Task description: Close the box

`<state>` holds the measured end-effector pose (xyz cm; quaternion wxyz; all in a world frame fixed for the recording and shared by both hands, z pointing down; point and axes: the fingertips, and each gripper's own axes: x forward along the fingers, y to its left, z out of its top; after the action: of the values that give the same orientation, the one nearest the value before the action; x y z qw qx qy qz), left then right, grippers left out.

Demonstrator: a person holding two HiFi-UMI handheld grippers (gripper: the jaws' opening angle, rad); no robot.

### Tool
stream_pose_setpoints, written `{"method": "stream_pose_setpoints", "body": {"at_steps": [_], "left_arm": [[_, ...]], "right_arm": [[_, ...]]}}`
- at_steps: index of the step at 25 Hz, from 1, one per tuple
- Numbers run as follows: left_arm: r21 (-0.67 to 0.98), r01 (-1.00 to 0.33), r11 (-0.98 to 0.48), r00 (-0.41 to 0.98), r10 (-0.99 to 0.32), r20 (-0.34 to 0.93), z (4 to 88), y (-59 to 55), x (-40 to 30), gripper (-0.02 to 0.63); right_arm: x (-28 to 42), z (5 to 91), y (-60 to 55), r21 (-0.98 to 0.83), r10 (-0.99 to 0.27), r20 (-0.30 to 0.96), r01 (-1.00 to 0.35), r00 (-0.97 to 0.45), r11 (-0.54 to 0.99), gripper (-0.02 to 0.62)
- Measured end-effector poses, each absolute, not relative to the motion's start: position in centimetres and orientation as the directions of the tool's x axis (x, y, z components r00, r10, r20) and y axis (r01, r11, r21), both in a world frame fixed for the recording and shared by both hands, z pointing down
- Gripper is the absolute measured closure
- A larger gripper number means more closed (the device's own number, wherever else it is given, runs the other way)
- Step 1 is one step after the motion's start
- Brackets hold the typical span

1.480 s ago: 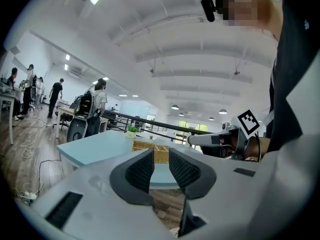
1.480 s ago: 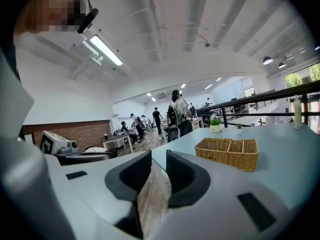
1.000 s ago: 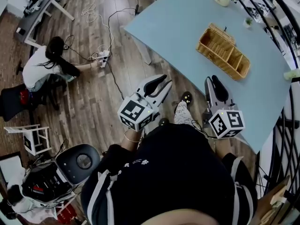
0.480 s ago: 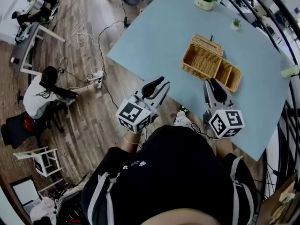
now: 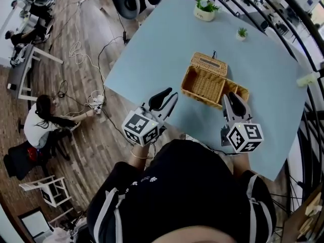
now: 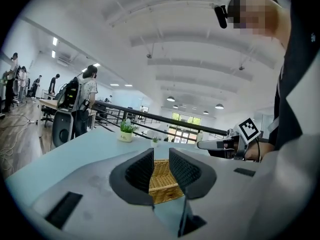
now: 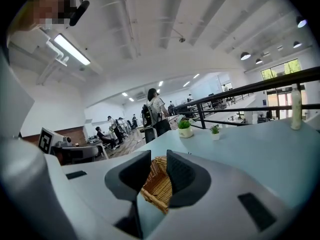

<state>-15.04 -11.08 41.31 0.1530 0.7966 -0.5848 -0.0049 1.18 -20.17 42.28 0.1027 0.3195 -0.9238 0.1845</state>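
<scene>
Evidently the approach is the step in hand. Nearest, the person stands at the near edge of the pale blue bench (image 5: 152,49), with the left gripper (image 5: 164,97) and the right gripper (image 5: 232,101) held out ahead. Each has its jaws a little apart and nothing between them. Just beyond them, toward the middle of the bench, sits the box (image 5: 198,92), and no view shows either gripper touching it. It is rectangular, honey-coloured woven wicker, open on top and seemingly empty, with a lower section on its right. Along its far edge a wicker panel that looks like the lid (image 5: 209,64) stands tilted up. The next move probably calls for one gripper to reach over to that far side and tip the lid toward the near side. The other could steady the box, which looks light and might slide. Farther off stand two small potted plants (image 5: 205,8).
</scene>
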Motion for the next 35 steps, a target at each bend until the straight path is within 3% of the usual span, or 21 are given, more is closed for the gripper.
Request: {"method": "stream_pose_setpoints", "body": {"at_steps": [35], "left_arm": [[0.426,-0.762,-0.488,0.626,-0.724,0.289,47.4,-26.3,-21.4,0.515]], "right_arm": [[-1.9,43.6,-24.9,-0.249,-0.756,0.379,-0.846,-0.533,0.472,0.495]]}}
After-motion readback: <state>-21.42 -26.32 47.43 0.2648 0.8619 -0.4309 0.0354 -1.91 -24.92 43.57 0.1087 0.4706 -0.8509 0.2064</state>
